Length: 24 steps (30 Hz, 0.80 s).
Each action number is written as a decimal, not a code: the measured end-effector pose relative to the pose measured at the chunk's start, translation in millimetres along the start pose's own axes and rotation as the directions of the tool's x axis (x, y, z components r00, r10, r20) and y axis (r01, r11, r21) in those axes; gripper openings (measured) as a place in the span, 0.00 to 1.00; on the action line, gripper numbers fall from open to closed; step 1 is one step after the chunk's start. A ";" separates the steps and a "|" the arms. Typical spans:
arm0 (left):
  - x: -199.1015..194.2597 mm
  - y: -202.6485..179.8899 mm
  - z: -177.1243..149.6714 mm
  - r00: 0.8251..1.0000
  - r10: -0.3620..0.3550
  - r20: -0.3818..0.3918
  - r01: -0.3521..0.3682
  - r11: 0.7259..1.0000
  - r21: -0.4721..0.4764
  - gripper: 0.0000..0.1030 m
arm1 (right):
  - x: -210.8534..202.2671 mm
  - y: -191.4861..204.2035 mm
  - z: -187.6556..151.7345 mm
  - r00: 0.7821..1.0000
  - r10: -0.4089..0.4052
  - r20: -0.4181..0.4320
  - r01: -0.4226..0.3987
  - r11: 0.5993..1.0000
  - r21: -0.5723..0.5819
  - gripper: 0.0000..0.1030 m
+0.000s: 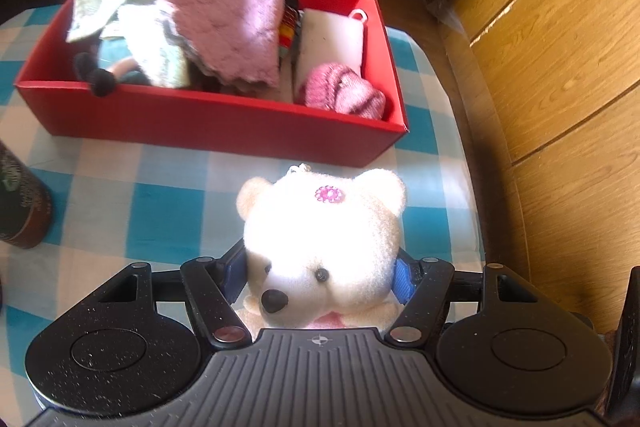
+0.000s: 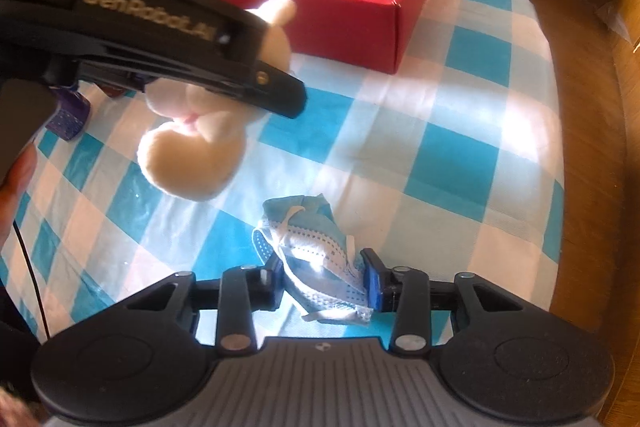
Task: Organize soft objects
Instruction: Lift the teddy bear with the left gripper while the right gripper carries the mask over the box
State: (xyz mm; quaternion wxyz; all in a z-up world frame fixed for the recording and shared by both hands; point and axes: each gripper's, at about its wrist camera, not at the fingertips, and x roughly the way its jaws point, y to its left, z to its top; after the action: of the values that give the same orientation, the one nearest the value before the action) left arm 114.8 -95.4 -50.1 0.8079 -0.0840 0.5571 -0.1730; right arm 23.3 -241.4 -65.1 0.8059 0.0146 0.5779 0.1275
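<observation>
Teddy bear (image 1: 320,239) gripped in left tongs (image 1: 320,277), red box (image 1: 224,119) beyond

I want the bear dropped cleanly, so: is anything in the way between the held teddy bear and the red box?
Nothing visible on the checked cloth between them. The left gripper holds the teddy bear just short of the red box, whose near wall must be cleared. The box is already crowded: a pink cloth and a pink knit item fill much of it.
</observation>
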 end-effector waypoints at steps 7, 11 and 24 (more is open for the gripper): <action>-25.2 13.3 5.1 0.999 -0.019 0.051 0.020 0.999 -0.028 0.65 | -18.7 2.1 11.2 0.996 0.040 0.074 -0.043 0.999 0.031 0.13; -40.1 20.3 9.0 0.996 -0.026 0.089 0.030 0.998 -0.046 0.65 | -32.0 0.7 21.2 0.990 0.054 0.130 -0.062 0.997 0.052 0.13; -66.7 29.8 12.9 0.987 -0.017 0.162 0.028 0.998 -0.064 0.66 | -77.0 -9.0 46.7 0.958 0.064 0.280 -0.099 0.988 0.116 0.13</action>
State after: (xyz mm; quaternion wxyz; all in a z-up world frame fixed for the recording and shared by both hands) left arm 111.0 -43.6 2.9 0.8451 -0.1307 0.4942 -0.1563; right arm 45.7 -261.5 20.3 0.8698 0.1079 0.4663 0.1198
